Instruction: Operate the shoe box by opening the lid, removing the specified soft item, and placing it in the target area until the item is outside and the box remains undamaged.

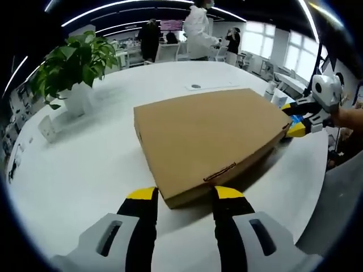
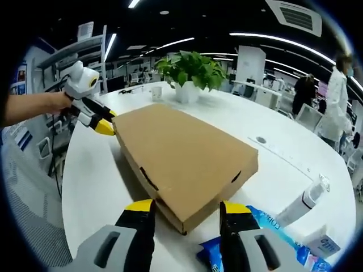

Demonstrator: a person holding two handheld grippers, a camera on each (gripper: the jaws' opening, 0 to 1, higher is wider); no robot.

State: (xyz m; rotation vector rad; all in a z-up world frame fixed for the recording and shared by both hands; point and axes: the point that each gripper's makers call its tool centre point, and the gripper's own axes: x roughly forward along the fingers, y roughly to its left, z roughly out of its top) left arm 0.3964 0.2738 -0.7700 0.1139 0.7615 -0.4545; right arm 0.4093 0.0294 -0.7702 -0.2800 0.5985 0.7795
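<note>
A white round table (image 1: pixel 85 170) carries a closed cardboard shoe box (image 1: pixel 207 136), potted plant (image 1: pixel 74 71), blue packet (image 2: pixel 272 235) and bottle (image 2: pixel 303 204).

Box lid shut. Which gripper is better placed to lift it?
Left, marginally. The left gripper is open with the tab seam of the shoe box just past its fingertip; the right gripper straddles a corner, slits off to either side.

light: bright, even, from ceiling strips (image 2: pixel 266 42) and windows (image 1: pixel 295 54) | shadows: soft under box (image 1: pixel 210 136) | glare: mild on table (image 1: pixel 85 164) | distortion: fisheye bending (strongest at edges) | focus: background slightly soft
</note>
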